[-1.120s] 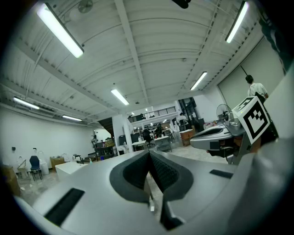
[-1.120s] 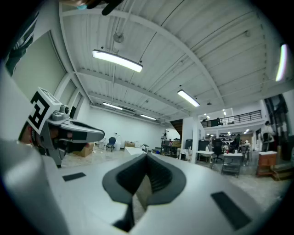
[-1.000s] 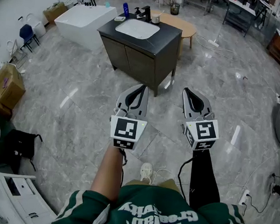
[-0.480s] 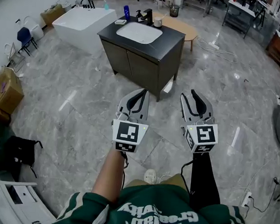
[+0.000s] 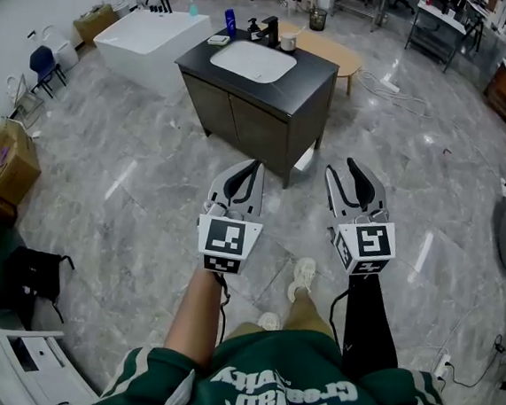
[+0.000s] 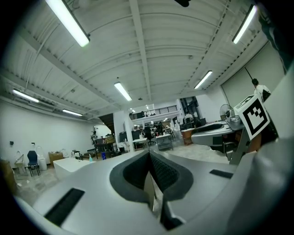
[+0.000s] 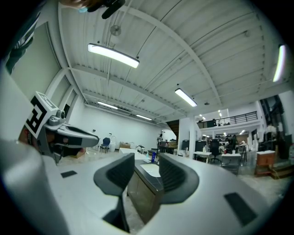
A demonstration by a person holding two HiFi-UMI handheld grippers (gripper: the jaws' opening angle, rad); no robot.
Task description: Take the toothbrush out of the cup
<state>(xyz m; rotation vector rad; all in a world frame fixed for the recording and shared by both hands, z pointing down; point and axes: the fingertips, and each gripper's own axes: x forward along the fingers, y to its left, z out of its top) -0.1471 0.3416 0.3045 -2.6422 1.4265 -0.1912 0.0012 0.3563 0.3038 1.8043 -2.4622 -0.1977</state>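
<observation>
Big room, grey floor (image 5: 130, 185); table (image 5: 312, 66) with sink standing well ahead of tools. Cup (image 5: 288, 41) sitting on table's far edge; toothbrush too small to see. Left tool (image 5: 255, 165) pressed together, right tool (image 5: 340, 167) spread, just been opening, both empty. Probably walking up to table; next reaching Cup, pinching toothbrush.

A grey marble-tile floor (image 5: 128, 203) spreads through a large white-walled hall. A dark vanity cabinet (image 5: 252, 121) with a black counter (image 5: 313, 63) stands mid-floor, with a white bathtub (image 5: 153, 41) beside it and a round wooden table (image 5: 332, 46) behind. Strip lights (image 6: 68, 22) line the ribbed ceiling.
</observation>
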